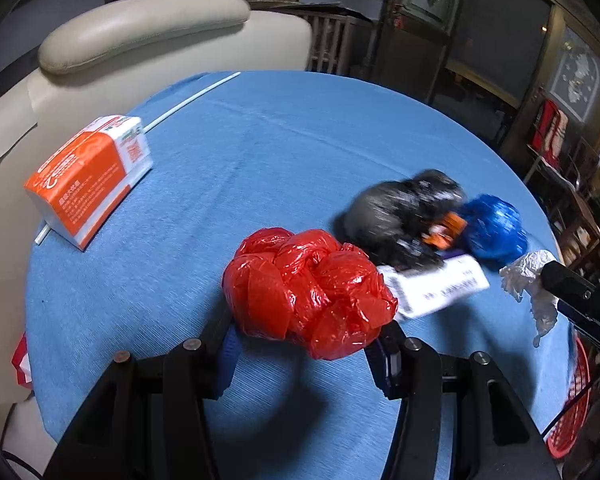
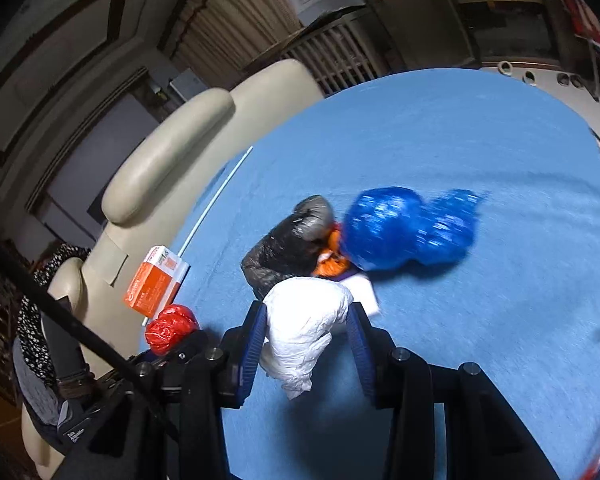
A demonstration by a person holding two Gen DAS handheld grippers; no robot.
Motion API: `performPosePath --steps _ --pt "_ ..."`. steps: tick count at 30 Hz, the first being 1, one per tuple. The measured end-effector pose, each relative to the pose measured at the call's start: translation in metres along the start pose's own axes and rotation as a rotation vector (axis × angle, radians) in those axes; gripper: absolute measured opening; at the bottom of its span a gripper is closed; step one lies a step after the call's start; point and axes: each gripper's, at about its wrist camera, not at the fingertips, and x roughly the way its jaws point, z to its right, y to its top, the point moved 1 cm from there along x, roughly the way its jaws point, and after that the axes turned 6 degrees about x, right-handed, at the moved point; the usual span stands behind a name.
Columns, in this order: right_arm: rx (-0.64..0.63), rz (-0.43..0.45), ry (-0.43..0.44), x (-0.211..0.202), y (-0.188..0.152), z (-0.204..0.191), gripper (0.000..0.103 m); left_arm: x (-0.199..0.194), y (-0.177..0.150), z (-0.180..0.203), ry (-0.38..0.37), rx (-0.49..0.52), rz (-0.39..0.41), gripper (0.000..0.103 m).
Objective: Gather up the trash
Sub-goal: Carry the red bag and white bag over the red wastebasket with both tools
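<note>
My left gripper [image 1: 305, 346] is shut on a crumpled red plastic bag [image 1: 305, 290], held just above the blue tablecloth [image 1: 260, 152]. My right gripper [image 2: 305, 334] is shut on a crumpled white plastic bag [image 2: 305, 326]; it also shows at the right of the left wrist view [image 1: 529, 280]. On the cloth lie a black plastic bag [image 1: 399, 208], a blue plastic bag [image 1: 493, 226], a small orange wrapper [image 1: 445, 232] and a white paper slip [image 1: 435, 288], bunched together. In the right wrist view the blue bag [image 2: 403, 228] and black bag [image 2: 288, 248] lie just beyond my fingers.
An orange and white carton [image 1: 90, 176] and a long white straw [image 1: 192, 98] lie at the cloth's left side. A cream leather chair [image 1: 140, 28] stands behind the table. A red mesh basket [image 1: 575, 396] sits off the table's right edge.
</note>
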Motion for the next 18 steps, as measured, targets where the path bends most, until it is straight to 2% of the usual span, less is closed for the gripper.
performPosePath --steps 11,18 --pt "0.075 0.074 -0.014 -0.056 -0.015 0.037 0.044 -0.024 -0.014 0.058 -0.066 0.109 0.006 0.056" --pt "0.094 0.101 -0.035 -0.077 -0.019 0.052 0.044 -0.035 -0.017 0.08 -0.086 0.159 0.014 0.056"
